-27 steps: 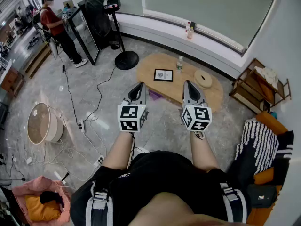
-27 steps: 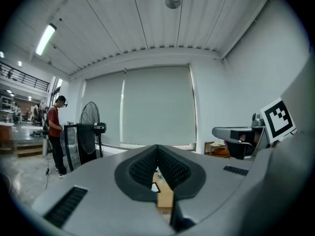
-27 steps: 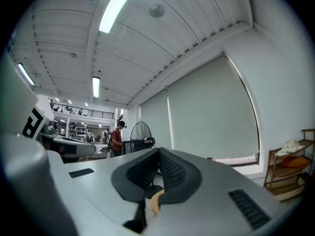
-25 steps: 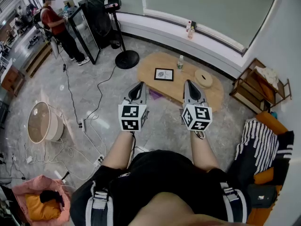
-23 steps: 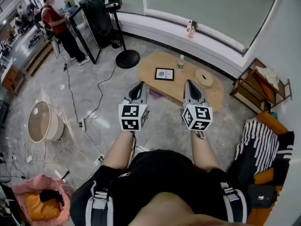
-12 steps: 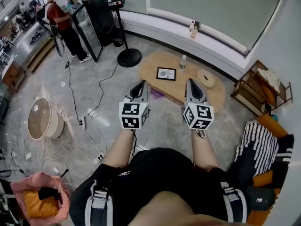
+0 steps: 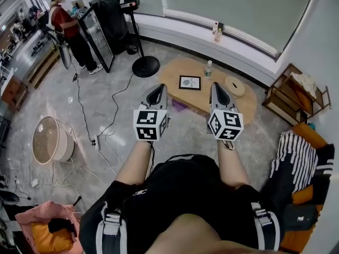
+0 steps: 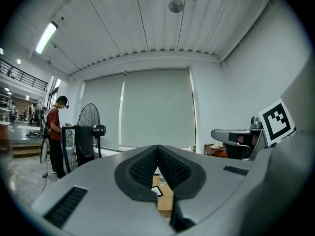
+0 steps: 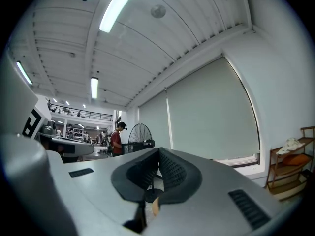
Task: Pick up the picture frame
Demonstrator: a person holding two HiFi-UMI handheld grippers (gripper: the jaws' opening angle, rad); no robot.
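A small black picture frame (image 7: 189, 82) lies flat on a low oval wooden table (image 7: 175, 70) ahead of me; a sliver of it shows between the jaws in the left gripper view (image 8: 156, 191). My left gripper (image 7: 158, 90) and right gripper (image 7: 216, 90) are held level side by side, short of the table, both shut with nothing between the jaws. Their tips meet in the left gripper view (image 8: 158, 150) and in the right gripper view (image 9: 158, 153).
On the table stand a clear bottle (image 7: 208, 69) and a round woven mat (image 7: 234, 86). A standing fan (image 7: 144, 65), cables on the floor, a wooden shelf (image 7: 290, 97) at right and a person (image 7: 68, 28) at far left surround it.
Both grippers and my view have shifted forward toward the table. The frame and the other things on the table lie as before.
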